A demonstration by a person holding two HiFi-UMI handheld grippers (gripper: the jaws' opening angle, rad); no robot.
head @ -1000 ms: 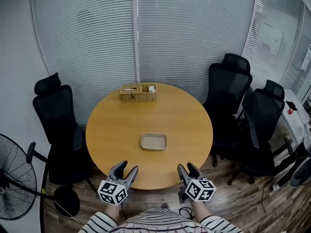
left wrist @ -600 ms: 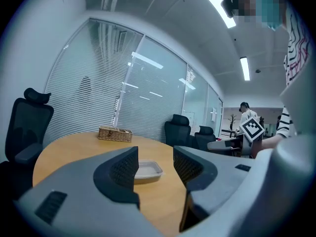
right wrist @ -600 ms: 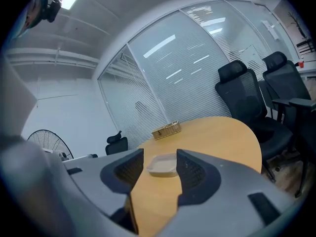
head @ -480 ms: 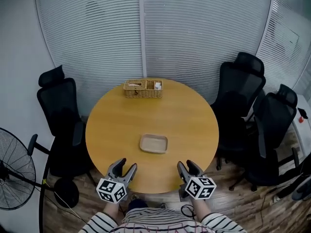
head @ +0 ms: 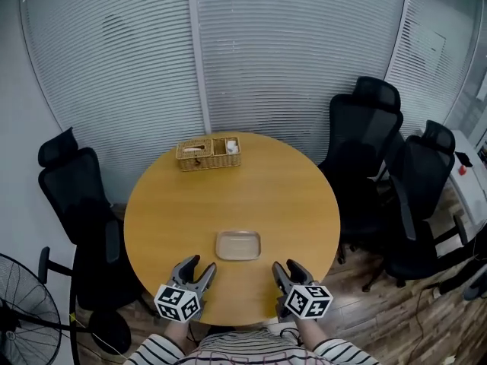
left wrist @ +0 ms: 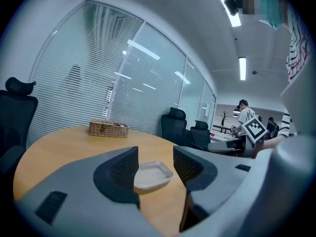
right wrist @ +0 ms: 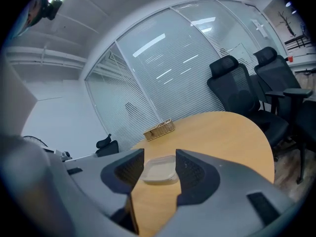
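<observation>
Hovering at the table (head: 289,196) edge, left gripper (head: 198,264) and right gripper (head: 287,267) gape empty, tray (head: 238,245) just beyond.

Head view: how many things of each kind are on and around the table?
Round table: 1
Shallow tray: 1
Wicker basket: 1
Black office chairs: 3
Floor fan: 1
Left gripper, right gripper: 2
Total: 9

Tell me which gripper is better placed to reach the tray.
Left, narrowly. The left gripper hovers a little nearer the tray than the right gripper does; both are open, empty and aimed at it.
</observation>
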